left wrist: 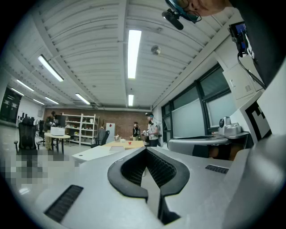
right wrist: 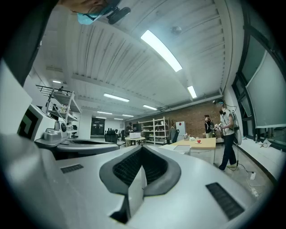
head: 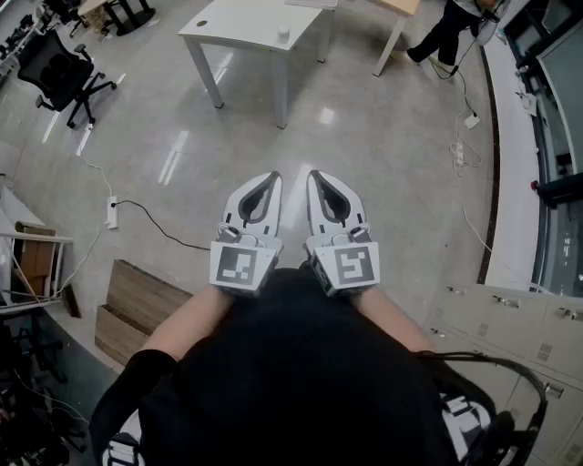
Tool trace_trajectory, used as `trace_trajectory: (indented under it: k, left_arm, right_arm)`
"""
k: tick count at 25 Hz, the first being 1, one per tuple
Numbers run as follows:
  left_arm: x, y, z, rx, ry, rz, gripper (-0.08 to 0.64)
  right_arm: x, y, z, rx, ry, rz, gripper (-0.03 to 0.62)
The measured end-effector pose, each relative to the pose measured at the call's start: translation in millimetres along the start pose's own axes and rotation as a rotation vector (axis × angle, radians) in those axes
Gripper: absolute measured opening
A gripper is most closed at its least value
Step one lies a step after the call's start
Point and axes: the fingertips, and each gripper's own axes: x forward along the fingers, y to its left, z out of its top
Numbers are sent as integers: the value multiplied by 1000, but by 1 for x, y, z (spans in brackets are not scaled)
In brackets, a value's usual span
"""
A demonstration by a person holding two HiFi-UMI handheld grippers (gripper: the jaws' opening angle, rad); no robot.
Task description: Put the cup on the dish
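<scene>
I hold both grippers side by side close against my body, pointing out over the floor. In the head view my left gripper (head: 271,177) and my right gripper (head: 315,175) are both shut with nothing in them. The left gripper view shows its dark pads (left wrist: 134,167) meeting at the tips, and the right gripper view shows the same for the right gripper (right wrist: 142,148). A small white cup-like thing (head: 283,33) stands on a white table (head: 239,27) far ahead. No dish can be made out.
A black office chair (head: 62,71) stands at the far left. A power strip with cable (head: 113,211) lies on the floor, with wooden boards (head: 137,305) at my left. White cabinets (head: 510,319) run along the right. People stand by a distant wooden table (right wrist: 203,142).
</scene>
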Motion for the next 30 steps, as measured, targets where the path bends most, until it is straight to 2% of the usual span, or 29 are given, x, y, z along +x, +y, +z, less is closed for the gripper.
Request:
trace_trajectory:
  k: [15,22,26,30]
  left_arm:
    - [16,-19,1,0,12,30,0]
    - [20,-48,-2,-23,5,27,0]
    - [29,-68,-5,-18,4,34,0]
    - [30,-79,2,0,-8,28,0]
  right_arm:
    - [-11,-30,-6,39,9,1,12]
    - [-31,-44,-5,72,-21,36,12]
    - [-43,-56,-7,59,-25,60,12]
    - [-50,-62,-4,71,-36,50,14]
